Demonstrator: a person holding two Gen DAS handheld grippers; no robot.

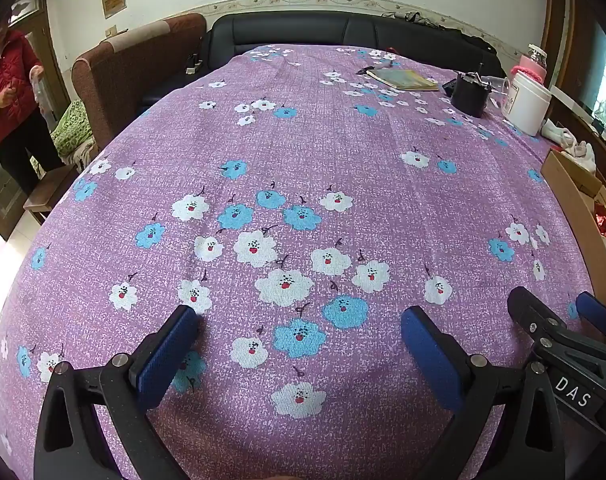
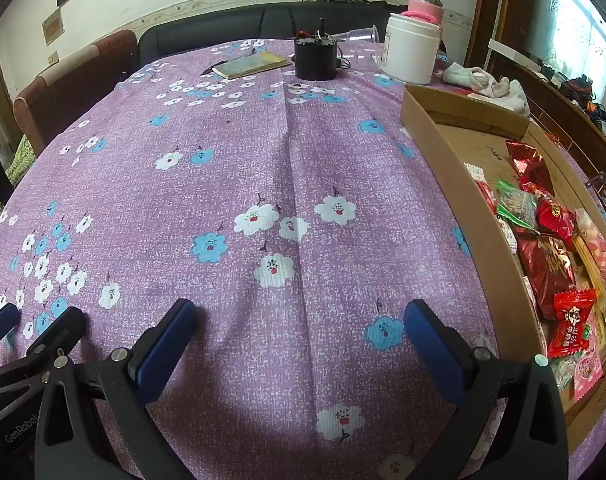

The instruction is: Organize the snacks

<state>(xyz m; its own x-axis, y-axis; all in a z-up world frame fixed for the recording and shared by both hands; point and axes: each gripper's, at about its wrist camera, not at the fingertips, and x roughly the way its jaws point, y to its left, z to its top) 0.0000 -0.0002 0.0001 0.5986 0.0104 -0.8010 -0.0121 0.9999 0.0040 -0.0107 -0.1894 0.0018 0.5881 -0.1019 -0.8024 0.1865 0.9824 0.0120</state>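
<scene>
Both claws hover low over the purple flowered cloth on the worktop (image 2: 263,152), side by side and just apart; the left claw (image 1: 299,336) stands with its blue pads spread wide and nothing between them; the right claw (image 2: 299,336) is likewise gaping and empty; neither touches a snack. The snacks (image 2: 551,248) lie heaped in a shallow cardboard box (image 2: 443,160) at the right edge of the worktop, red, green and pink wrappers overlapping one another; a red packet (image 2: 571,320) sits nearest the right claw, just beyond the box wall; from the left wrist view only a sliver of the box (image 1: 567,184) shows. No snack lies loose on the cloth in either view, so I judge the sorting either nearly done or not yet begun; I cannot tell which. Risks from here, as I see them: the wrappers are slick and crinkled and overlap, so a pinch may slip off or lift two at once; the box wall stands between claw and pile, so a low sideways reach could knock it and shove the box toward the worktop's edge; the cloth is loose and creased, and a dragging finger could bunch it; the white jar (image 2: 411,52) and black cup (image 2: 315,58) stand well apart at the far end and seem out of harm's way.
</scene>
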